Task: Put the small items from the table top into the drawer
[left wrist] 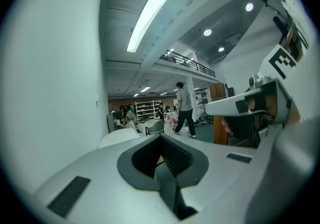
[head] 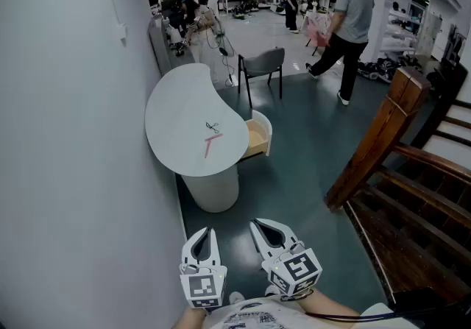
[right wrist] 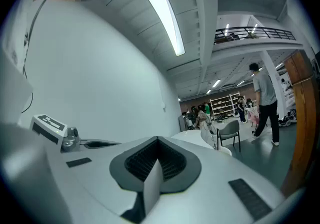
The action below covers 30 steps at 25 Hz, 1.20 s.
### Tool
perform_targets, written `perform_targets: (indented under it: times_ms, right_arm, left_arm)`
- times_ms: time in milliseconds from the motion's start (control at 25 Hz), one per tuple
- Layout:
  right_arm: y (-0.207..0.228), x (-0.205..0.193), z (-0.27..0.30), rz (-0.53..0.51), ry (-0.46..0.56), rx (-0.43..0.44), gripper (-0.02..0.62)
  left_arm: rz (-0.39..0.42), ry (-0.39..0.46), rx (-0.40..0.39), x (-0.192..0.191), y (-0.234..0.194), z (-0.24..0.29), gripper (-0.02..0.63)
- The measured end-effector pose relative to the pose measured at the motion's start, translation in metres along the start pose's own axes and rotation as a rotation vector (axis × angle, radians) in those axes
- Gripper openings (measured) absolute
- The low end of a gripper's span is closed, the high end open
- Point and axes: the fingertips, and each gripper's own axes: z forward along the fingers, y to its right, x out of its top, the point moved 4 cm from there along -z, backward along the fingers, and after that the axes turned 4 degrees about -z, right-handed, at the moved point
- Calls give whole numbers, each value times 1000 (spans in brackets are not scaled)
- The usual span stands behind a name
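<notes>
Head view: at the bottom edge, the left hand-held gripper (head: 208,235) and the right hand-held gripper (head: 259,230), both smooth white plastic with marker cubes, hang over the dark floor with jaws pressed together, empty. Left of centre stands a matte white, rounded surface (head: 176,110) on a cylindrical base. On it lie a thin pink strip (head: 212,146) and a small dark wiry item (head: 213,127). A wood-lined drawer (head: 258,138) stands open at its right edge. A grey chair (head: 262,65) is beyond, and a brown wooden stair rail (head: 379,136) at right.

Left gripper view: ribbed dark pads meet, nothing between.

Right gripper view: pads likewise closed on nothing.
</notes>
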Motion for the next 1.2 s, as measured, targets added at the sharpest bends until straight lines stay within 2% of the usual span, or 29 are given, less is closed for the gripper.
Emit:
perform_targets:
  times_ms: [520, 800, 1200]
  right_arm:
    - [44, -1, -22, -71, 5, 58, 20]
    - [69, 0, -43, -63, 62, 101, 20]
    - [92, 3, -48, -68, 93, 106, 20]
  left_arm:
    - [-11, 22, 20, 17, 52, 22, 15]
    - [-1, 23, 33, 14, 83, 32, 15]
    - [3, 29, 16, 16, 105, 53, 15]
